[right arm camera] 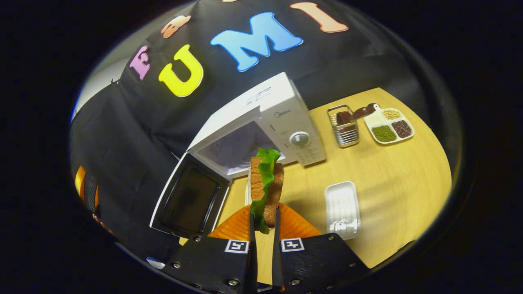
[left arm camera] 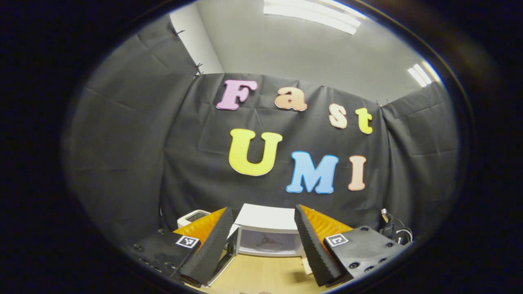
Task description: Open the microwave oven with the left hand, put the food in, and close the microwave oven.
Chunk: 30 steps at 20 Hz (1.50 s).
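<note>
1. Right gripper (right arm camera: pixel 263 228): fingers drawn close together and pressed on both faces of the sandwich (right arm camera: pixel 266 185), which stands on edge between them, two brown bread slices with a green lettuce leaf sticking out at the top and trailing down toward the fingers.
2. Directly ahead of the held sandwich, in the right gripper view: the microwave oven (right arm camera: pixel 282 118), white, cavity exposed. The sandwich's upper end overlaps the lower edge of the cavity opening in the picture; whether it is inside cannot be told.
3. Microwave door (right arm camera: pixel 190 200): swung fully open, lying to the left of the right gripper's fingers, dark window panel facing up.
4. To the right of the right gripper, on the wooden table (right arm camera: pixel 400 179): an empty white tray (right arm camera: pixel 342 208), just beside the fingers. Farther ahead and right: a small wire basket (right arm camera: pixel 344 125) with dark items, and next to it a white divided dish (right arm camera: pixel 389 124) holding green, dark and pale grains.
5. Left gripper (left arm camera: pixel 261 245): fingers spread wide apart, nothing between them.
6. Ahead of the left gripper, framed between its fingers: the microwave oven (left arm camera: pixel 267 234), cavity open, its door (left arm camera: pixel 229 253) hanging just beside the left-hand finger. A small white appliance (left arm camera: pixel 192 218) sits beyond that finger.
</note>
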### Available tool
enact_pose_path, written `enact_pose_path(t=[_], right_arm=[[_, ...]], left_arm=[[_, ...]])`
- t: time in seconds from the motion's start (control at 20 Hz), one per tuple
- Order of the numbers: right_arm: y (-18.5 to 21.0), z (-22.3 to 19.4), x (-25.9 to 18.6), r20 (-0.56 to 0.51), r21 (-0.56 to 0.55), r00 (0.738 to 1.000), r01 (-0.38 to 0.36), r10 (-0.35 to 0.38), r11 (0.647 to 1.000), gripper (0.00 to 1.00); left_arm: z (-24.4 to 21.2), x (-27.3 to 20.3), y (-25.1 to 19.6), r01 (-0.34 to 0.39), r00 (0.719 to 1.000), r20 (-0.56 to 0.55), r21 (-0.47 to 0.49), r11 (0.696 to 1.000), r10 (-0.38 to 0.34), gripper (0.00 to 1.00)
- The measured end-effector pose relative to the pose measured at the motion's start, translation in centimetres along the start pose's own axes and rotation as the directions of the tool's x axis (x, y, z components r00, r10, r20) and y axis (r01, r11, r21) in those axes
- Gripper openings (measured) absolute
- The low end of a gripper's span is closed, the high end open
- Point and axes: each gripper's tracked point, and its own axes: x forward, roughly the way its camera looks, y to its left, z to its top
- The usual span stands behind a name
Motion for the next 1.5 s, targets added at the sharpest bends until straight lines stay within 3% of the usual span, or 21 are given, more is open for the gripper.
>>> enact_pose_path(t=[0.2, 0.6, 0.95, 1.35, 1.5], right_arm=[[4.1, 0.0, 1.2, 0.017, -0.013, 0.999, -0.037, 0.037, 0.999, 0.14], [7.9, -0.7, 3.7, 0.039, 0.11, 0.994, -0.106, 0.103, 0.988, 0.14], [7.7, -0.5, 6.9, 0.047, 0.238, 0.992, -0.126, 0.118, 0.963, 0.14], [6.9, 0.0, 11.2, 0.046, 0.309, 0.994, -0.106, 0.096, 0.945, 0.14], [6.6, 1.6, 13.7, 0.09, 0.387, 0.992, -0.12, 0.092, 0.914, 0.15]], left_arm=[[0.4, -1.4, 3.2, -0.012, 1.0, 0.002, -0.024, 1.0, 0.012, 0.97], [2.0, -2.2, 7.2, -0.002, 1.0, 0.011, -0.013, 1.0, 0.002, 0.96], [0.8, -1.0, 7.5, -0.003, 1.0, -0.018, -0.008, 1.0, 0.003, 0.96], [-0.8, -0.4, 8.7, -0.025, 0.999, -0.047, -0.007, 1.0, 0.025, 0.96], [-0.7, 0.3, 9.4, -0.038, 0.998, -0.051, -0.012, 0.999, 0.037, 0.97]])
